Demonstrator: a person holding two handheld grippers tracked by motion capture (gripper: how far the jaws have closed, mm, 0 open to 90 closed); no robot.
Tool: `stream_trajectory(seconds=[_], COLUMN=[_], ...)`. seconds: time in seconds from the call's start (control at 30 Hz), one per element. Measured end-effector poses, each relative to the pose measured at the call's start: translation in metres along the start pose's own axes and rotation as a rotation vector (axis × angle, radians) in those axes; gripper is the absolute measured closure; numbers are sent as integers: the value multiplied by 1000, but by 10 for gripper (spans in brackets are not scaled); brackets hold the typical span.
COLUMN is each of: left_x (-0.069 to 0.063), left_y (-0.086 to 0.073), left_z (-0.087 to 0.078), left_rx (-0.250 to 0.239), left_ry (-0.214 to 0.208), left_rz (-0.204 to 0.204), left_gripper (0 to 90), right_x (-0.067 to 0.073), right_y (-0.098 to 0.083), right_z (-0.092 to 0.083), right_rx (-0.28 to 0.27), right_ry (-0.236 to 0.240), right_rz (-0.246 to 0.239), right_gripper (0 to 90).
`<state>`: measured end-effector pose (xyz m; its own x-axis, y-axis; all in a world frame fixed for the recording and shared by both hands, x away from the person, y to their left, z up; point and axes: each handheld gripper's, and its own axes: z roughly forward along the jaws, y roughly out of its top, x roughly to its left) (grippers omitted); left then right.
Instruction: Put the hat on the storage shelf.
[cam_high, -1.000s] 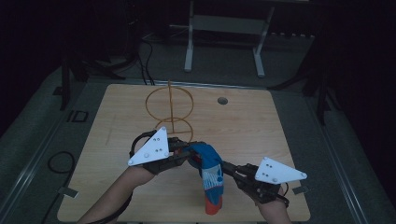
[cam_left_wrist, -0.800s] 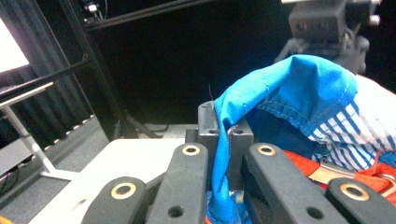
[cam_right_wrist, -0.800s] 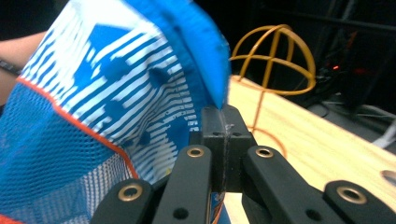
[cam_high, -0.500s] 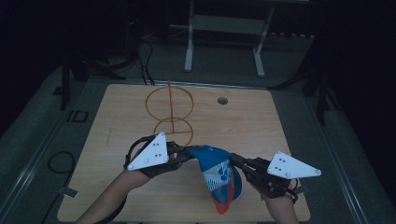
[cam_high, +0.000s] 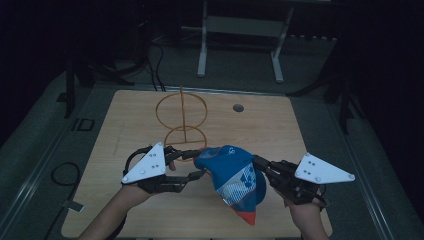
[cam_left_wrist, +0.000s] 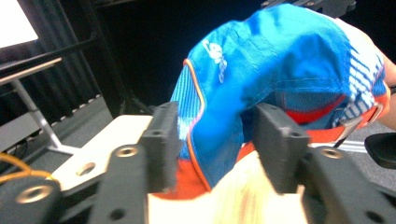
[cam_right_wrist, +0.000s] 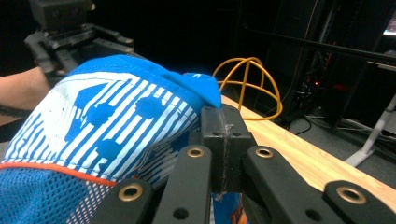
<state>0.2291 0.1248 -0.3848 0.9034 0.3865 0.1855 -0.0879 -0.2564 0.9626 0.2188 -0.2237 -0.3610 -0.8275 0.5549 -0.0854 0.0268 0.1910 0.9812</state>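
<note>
Blue cap (cam_high: 232, 177) hangs in the air between the two tongs, above the near half of the wooden tabletop (cam_high: 295, 130). White-striped panel and orange trim face the high camera; the lowest tip points down toward the tabletop's near edge.

Right tongs (cam_high: 259, 164): jaws pressed together on the cap's fabric, at the cap's right side. In the right gripper view the two black jaws (cam_right_wrist: 223, 135) meet with cloth pinched between them, and the striped panel (cam_right_wrist: 102, 126) spreads out to their left.

Left tongs (cam_high: 197, 162): jaws apart, having just been opening. In the left gripper view the cap's blue crown (cam_left_wrist: 280, 60) and orange edge sit in the gap between them (cam_left_wrist: 215, 140). The left jaw lies just beside the cloth, the right jaw close to it, but neither is seen squeezing. So the cap's left side sits loosely between these jaws, while the right tongs carry it.

Yellow wire frame (cam_high: 182, 117) stands on the tabletop beyond the left tongs, apart from the cap. A small round hole (cam_high: 238, 107) lies farther back.
</note>
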Motion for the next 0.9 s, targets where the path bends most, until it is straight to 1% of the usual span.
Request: stream_trajectory(seconds=[0.03, 0.13, 0.2, 0.23, 0.27, 0.33, 0.37, 0.4, 0.43, 0.47, 0.53, 0.6, 0.63, 0.67, 0.7, 0.77, 0.83, 0.9], left_x=[0, -2, -3, -4, -4, -5, -5, -6, -6, -7, -7, -9, -9, -10, -11, -13, -17, -18], left_y=[-3, -11, -19, -22, -28, -37, -42, -47, -51, -56, -64, -76, -80, -87, -93, -103, -114, -123], left_z=[-2, -10, -15, -17, -20, -24, -27, -30, -32, -34, -36, -39, -38, -38, -39, -39, -39, -40], left_rx=[-3, 13, 27, 28, 31, 34, 37, 37, 40, 44, 53, 49, 65, 87, 91, 108, 120, 127], left_ry=[7, 43, 76, 85, 110, 130, 152, 157, 179, 201, 231, 266, 274, 297, 308, 328, 367, 376], left_rz=[-7, -39, -54, -63, -76, -94, -102, -109, -113, -118, -126, -153, -166, -166, -170, -180, -176, -182], left_gripper=[431, 368, 325, 314, 313, 294, 284, 283, 272, 256, 152, 115, 81, 68, 45, 31, 30, 30], right_x=[-1, -5, -7, -8, -8, -11, -12, -14, -15, -16, -20, -24, -26, -27, -29, -32, -35, -39], right_y=[0, 2, 4, 5, 6, 9, 10, 12, 14, 16, 20, 24, 27, 28, 31, 36, 40, 46], right_z=[0, -2, -3, -4, -4, -4, -3, -2, -1, 1, 6, 10, 14, 16, 19, 25, 31, 40], right_rx=[-4, -19, -28, -31, -33, -41, -43, -46, -46, -45, -46, -47, -47, -48, -50, -52, -50, -49], right_ry=[-2, -13, -17, -25, -29, -35, -41, -45, -49, -53, -63, -66, -67, -69, -70, -71, -75, -74], right_rz=[2, 12, 17, 14, 13, 14, 11, 9, 9, 6, 2, 5, 8, 7, 8, 11, 8, 13], right_gripper=[900, 900, 900, 900, 900, 900, 900, 900, 900, 900, 900, 900, 900, 900, 900, 900, 900, 900])
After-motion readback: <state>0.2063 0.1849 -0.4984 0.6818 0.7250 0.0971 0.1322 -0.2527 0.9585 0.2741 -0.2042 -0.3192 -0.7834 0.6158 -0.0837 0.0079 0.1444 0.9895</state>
